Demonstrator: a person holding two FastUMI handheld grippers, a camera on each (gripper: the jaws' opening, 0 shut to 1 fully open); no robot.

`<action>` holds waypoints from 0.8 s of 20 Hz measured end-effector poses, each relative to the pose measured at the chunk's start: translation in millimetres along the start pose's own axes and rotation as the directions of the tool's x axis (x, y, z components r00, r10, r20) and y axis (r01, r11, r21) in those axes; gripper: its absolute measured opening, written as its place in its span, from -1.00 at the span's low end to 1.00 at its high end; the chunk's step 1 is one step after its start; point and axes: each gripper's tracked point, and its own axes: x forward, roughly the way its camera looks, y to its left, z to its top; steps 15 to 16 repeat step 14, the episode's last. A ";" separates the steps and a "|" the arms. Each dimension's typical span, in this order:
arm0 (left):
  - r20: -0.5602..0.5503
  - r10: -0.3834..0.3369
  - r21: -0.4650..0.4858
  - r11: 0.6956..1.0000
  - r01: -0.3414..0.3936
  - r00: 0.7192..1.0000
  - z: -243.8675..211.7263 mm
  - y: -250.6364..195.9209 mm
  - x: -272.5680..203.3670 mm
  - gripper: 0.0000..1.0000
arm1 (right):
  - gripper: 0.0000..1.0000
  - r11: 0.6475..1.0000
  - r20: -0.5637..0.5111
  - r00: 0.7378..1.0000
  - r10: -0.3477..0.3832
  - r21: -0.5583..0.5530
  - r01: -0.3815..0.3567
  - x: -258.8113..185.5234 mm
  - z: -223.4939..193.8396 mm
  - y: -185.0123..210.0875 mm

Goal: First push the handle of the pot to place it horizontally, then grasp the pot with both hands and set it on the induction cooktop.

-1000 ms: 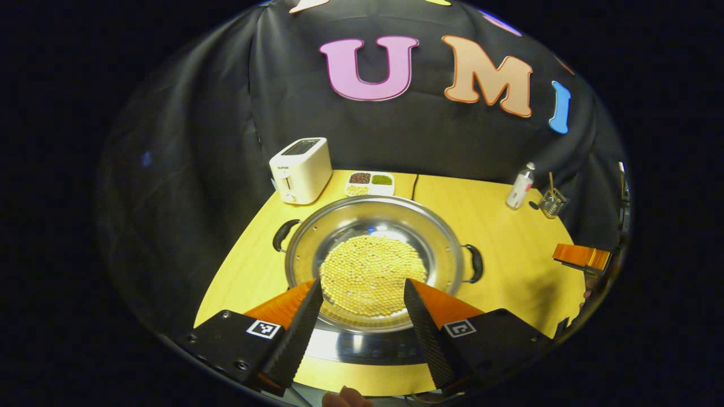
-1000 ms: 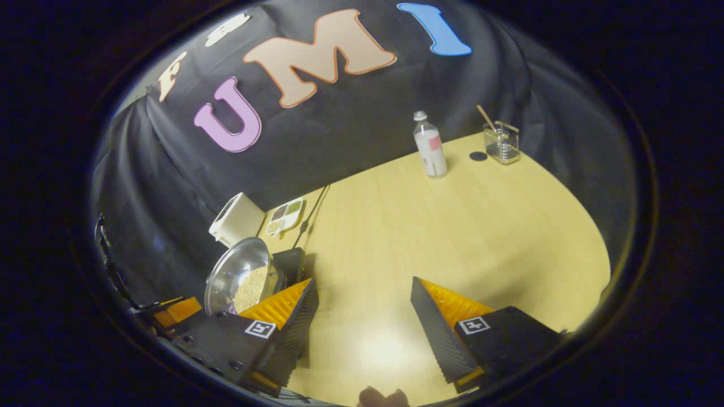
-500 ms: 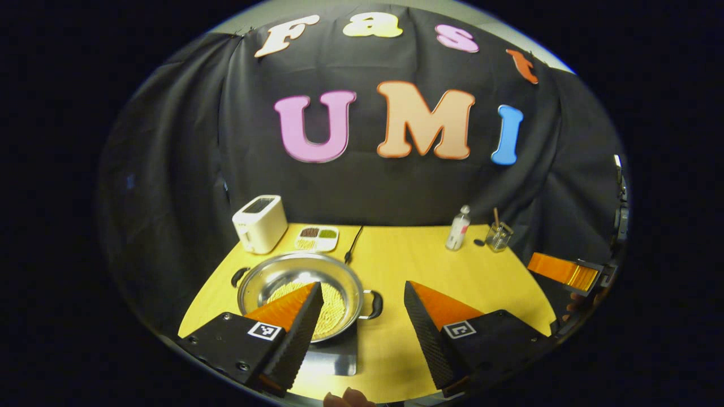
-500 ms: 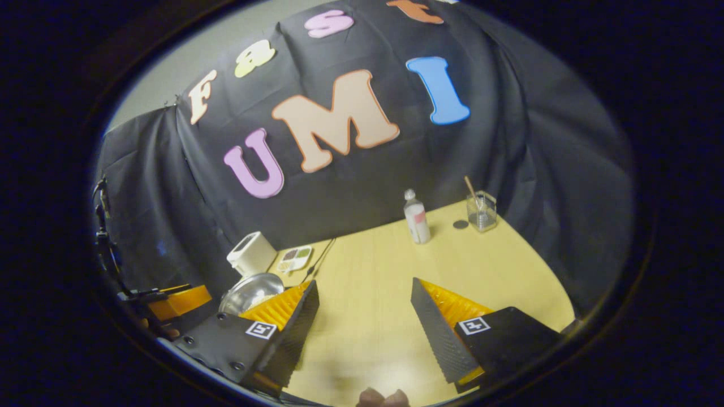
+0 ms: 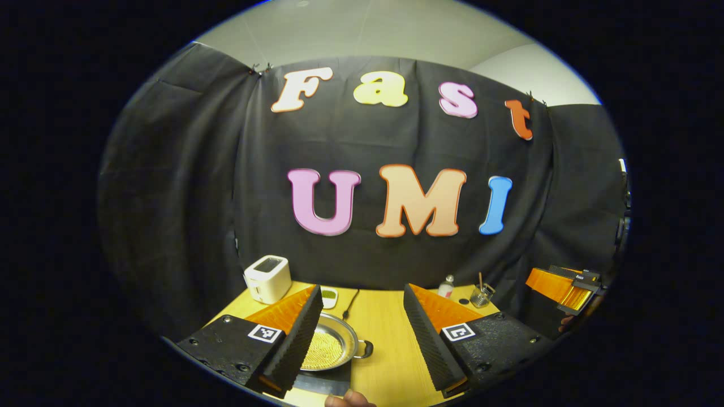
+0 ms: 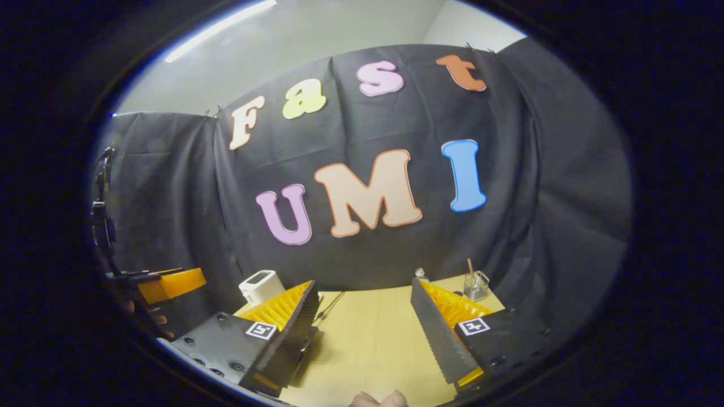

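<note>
A steel pot (image 5: 334,346) with yellow beans in it sits on the dark induction cooktop (image 5: 325,384) near the table's front, partly behind my left finger. Its black side handle (image 5: 368,349) points right. My left gripper (image 5: 362,333) is held well back from and above the pot, open, with nothing between its fingers. My right gripper (image 6: 365,325) also stands open over bare tabletop (image 6: 362,345). It appears far right in the left gripper view (image 5: 560,285), and the left gripper appears far left in the right gripper view (image 6: 169,282).
A white toaster (image 5: 267,278) and a small divided dish (image 5: 328,295) stand at the back left. A bottle (image 5: 447,286) and a glass holder (image 5: 481,295) stand at the back right. A black cable (image 5: 349,299) runs from the wall.
Both grippers have drawn back from the table and tilted upward, so the pot looks much smaller and more wall shows. The pot stays on the cooktop. Both grippers remain open.
</note>
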 end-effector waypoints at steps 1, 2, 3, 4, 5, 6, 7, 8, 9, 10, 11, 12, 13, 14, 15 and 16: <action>0.015 -0.002 -0.024 1.000 0.002 1.000 7.8 1.5 -8.3 0.73 | 0.86 1.000 0.033 0.999 -0.001 -0.030 0.002 -4.8 13.3 5.9; 0.034 -0.013 -0.050 0.999 0.014 0.999 18.0 1.6 -15.5 0.75 | 0.99 0.999 0.064 0.998 0.001 -0.054 0.003 -10.7 26.3 14.3; 0.048 -0.019 -0.061 0.998 0.022 0.999 26.5 3.5 -20.9 0.73 | 0.86 0.997 0.096 0.995 0.008 -0.076 -0.001 -18.6 37.7 25.9; 0.066 -0.028 -0.062 0.998 0.032 0.997 34.5 5.8 -26.4 0.73 | 0.86 0.995 0.124 0.992 0.011 -0.095 0.000 -25.6 47.4 33.6; 0.081 -0.037 -0.051 0.998 0.041 0.996 41.8 5.7 -30.8 0.80 | 0.87 0.993 0.150 0.989 0.010 -0.119 0.008 -35.2 54.5 39.1; 0.091 -0.047 -0.036 0.998 0.051 0.995 46.6 4.7 -35.3 0.72 | 0.86 0.989 0.173 0.985 0.001 -0.143 0.024 -43.4 61.0 41.9; 0.116 -0.070 -0.018 0.997 0.072 0.991 52.6 -1.9 -39.1 0.79 | 0.86 0.985 0.194 0.981 -0.008 -0.167 0.041 -50.8 66.5 41.9; 0.132 -0.092 0.006 0.996 0.092 0.987 56.7 -9.0 -41.6 0.80 | 0.86 0.982 0.206 0.978 -0.017 -0.182 0.055 -62.5 67.3 43.7; 0.134 -0.118 0.026 0.993 0.116 0.984 53.7 -16.1 -44.7 0.72 | 0.86 0.981 0.193 0.981 -0.028 -0.182 0.063 -67.8 61.4 44.7; 0.137 -0.144 0.035 0.989 0.141 0.980 48.8 -24.2 -47.9 0.73 | 1.00 0.983 0.179 0.983 -0.036 -0.171 0.067 -71.2 56.7 44.3; 0.142 -0.166 0.036 0.986 0.163 0.976 48.1 -33.1 -50.1 0.72 | 0.87 0.983 0.172 0.984 -0.051 -0.166 0.080 -75.5 53.9 40.9; 0.128 -0.180 0.037 0.983 0.177 0.975 44.0 -38.8 -52.4 0.72 | 0.89 0.980 0.164 0.984 -0.073 -0.169 0.101 -82.1 51.4 34.1; 0.127 -0.188 0.038 0.982 0.185 0.974 40.4 -40.2 -57.7 0.72 | 0.92 0.978 0.164 0.983 -0.087 -0.171 0.115 -89.2 52.4 30.0; 0.132 -0.193 0.036 0.981 0.190 0.972 42.2 -40.5 -59.5 0.80 | 0.94 0.978 0.165 0.981 -0.099 -0.164 0.127 -96.2 56.2 28.1; 0.132 -0.193 0.036 0.981 0.190 0.972 42.2 -40.5 -59.5 0.80 | 0.94 0.978 0.165 0.981 -0.099 -0.164 0.127 -96.2 56.2 28.1; 0.132 -0.193 0.036 0.981 0.190 0.972 42.2 -40.5 -59.5 0.80 | 0.94 0.978 0.165 0.981 -0.099 -0.164 0.127 -96.2 56.2 28.1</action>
